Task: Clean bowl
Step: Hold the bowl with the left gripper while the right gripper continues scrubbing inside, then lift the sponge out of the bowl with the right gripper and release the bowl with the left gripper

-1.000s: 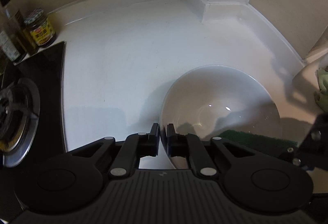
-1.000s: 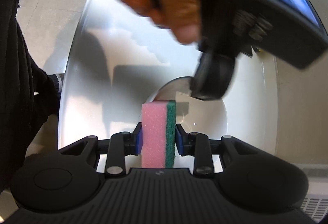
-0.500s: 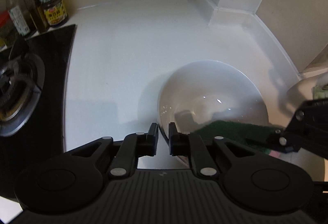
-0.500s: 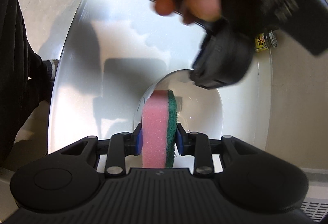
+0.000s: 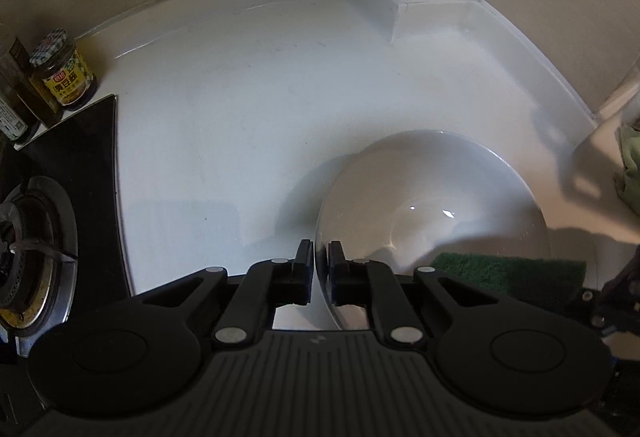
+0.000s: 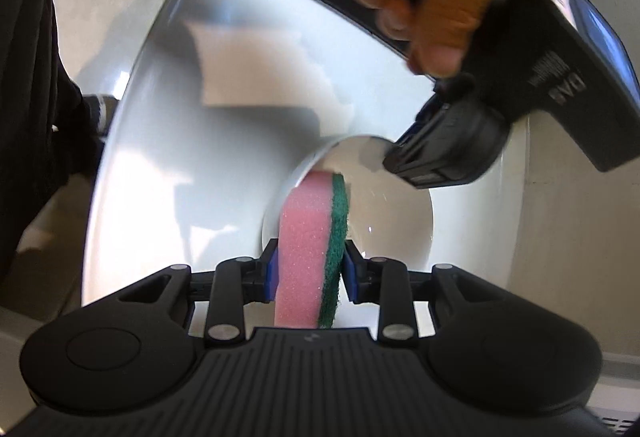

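Sponge (image 6: 310,245) now deeper over bowl (image 5: 432,205) rim, right gripper (image 6: 308,273) clamping it; left gripper (image 5: 320,273) closing astride rim.

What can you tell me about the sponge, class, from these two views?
The sponge has two layers: a thick pink foam body and a thin dark green scouring pad on one face. It stands on edge, clamped between the right gripper fingers, which press both faces. Its far end reaches over the rim into the white bowl. From the left camera only the green face shows.
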`<move>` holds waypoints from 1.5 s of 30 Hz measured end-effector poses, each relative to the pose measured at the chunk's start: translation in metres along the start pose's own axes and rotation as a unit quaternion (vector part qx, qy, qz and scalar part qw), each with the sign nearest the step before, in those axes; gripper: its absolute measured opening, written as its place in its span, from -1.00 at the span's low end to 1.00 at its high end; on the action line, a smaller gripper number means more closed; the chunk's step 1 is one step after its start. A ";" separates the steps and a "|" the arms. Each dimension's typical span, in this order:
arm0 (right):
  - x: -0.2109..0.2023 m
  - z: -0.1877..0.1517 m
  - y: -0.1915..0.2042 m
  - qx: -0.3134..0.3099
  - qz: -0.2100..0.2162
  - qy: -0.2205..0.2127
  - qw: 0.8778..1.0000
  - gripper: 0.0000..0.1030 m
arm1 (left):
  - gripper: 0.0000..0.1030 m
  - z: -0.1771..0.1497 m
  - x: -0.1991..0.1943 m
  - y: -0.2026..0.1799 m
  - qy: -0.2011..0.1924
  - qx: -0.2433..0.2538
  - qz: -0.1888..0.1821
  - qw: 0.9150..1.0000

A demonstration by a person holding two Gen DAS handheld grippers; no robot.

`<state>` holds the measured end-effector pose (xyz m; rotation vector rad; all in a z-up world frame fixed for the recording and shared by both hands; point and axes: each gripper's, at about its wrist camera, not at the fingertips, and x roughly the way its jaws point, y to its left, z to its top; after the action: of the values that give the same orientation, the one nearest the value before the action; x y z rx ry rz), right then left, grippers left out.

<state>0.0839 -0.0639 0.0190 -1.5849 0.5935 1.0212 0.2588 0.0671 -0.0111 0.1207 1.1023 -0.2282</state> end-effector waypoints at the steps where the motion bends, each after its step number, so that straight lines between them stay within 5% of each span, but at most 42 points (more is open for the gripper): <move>1: 0.001 0.001 -0.001 0.006 0.001 0.000 1.000 -0.47 | -0.82 -0.002 -0.003 -0.001 -0.003 -0.008 0.001 1.000; 10: 0.005 -0.001 -0.008 0.062 0.021 -0.014 0.998 -0.47 | -0.79 -0.043 -0.021 0.003 -0.022 -0.089 -0.011 0.996; 17: 0.005 0.002 -0.001 0.037 0.016 -0.020 0.999 -0.47 | -0.83 -0.027 -0.013 0.008 -0.021 -0.051 -0.014 0.998; 23: 0.008 -0.007 0.017 -0.048 -0.015 0.013 0.999 -0.47 | -0.84 -0.005 -0.003 0.008 -0.015 -0.008 -0.006 1.000; 34: 0.017 -0.006 0.010 0.008 -0.002 -0.003 1.000 -0.47 | -0.75 -0.045 -0.022 0.002 -0.038 -0.097 0.003 0.995; 45: 0.017 -0.001 0.023 -0.039 -0.017 -0.002 0.999 -0.46 | -0.82 -0.013 -0.007 0.002 -0.024 -0.007 0.000 1.000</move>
<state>0.0737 -0.0688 -0.0073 -1.6560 0.5275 1.0316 0.2449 0.0727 -0.0105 0.1030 1.0568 -0.2217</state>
